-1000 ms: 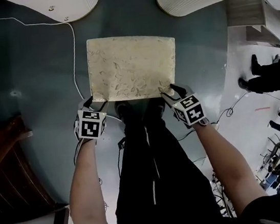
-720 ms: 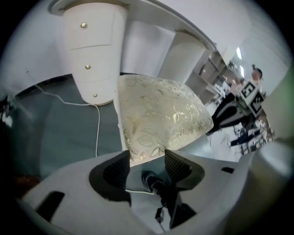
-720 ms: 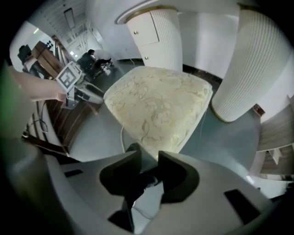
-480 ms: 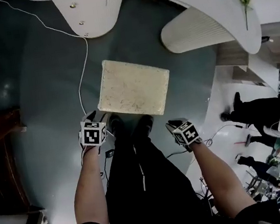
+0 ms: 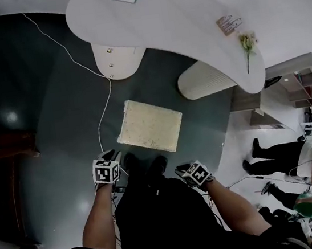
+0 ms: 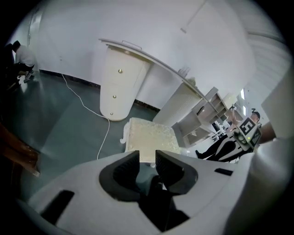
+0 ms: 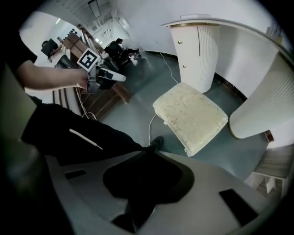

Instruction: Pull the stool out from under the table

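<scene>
The stool (image 5: 149, 125), a low seat with a cream speckled cushion, stands on the dark teal floor in front of the white table (image 5: 188, 24); it also shows in the left gripper view (image 6: 151, 137) and the right gripper view (image 7: 190, 117). Both grippers are raised off it, on my side of it. My left gripper (image 5: 109, 155) (image 6: 147, 163) has just been closing its jaws; a narrow gap shows between the pads, with nothing in it. My right gripper (image 5: 181, 169) (image 7: 153, 150) has also been closing, and its dark pads now meet on nothing.
Two white table pedestals (image 5: 113, 61) (image 5: 204, 79) stand beyond the stool. A white cable (image 5: 100, 117) runs across the floor past its left side. Dark wooden furniture (image 5: 3, 145) is at the left. People (image 5: 275, 156) stand at the right. My legs are just behind the stool.
Both grippers let go of the stool's near corners and rose away from it, their jaws closing. The view has drawn back, so the stool looks smaller and the table top now shows.
</scene>
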`<move>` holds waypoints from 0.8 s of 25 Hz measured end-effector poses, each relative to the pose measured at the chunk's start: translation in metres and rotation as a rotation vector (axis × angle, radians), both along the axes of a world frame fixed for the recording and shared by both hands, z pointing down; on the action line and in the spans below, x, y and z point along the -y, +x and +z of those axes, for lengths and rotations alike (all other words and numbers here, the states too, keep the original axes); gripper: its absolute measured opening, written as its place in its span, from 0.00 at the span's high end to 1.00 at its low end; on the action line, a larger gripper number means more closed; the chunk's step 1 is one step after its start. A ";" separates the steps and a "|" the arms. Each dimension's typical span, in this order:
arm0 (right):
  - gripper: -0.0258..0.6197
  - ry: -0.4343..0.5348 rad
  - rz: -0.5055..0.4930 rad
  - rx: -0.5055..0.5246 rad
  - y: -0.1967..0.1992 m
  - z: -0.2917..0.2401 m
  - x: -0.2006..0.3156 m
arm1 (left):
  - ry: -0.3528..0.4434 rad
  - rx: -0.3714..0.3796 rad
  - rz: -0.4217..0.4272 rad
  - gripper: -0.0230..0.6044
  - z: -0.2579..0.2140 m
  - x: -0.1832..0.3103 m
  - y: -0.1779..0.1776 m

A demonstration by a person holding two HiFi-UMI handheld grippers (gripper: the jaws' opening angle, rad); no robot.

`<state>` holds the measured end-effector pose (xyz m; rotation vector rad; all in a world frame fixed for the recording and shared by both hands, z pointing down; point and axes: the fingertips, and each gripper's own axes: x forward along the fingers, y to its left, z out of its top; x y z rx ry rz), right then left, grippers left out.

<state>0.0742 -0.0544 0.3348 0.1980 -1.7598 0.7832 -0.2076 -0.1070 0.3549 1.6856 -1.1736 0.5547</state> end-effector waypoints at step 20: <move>0.95 0.399 0.013 0.288 0.020 -0.114 0.084 | 0.298 0.168 -0.065 0.84 -0.167 0.038 0.076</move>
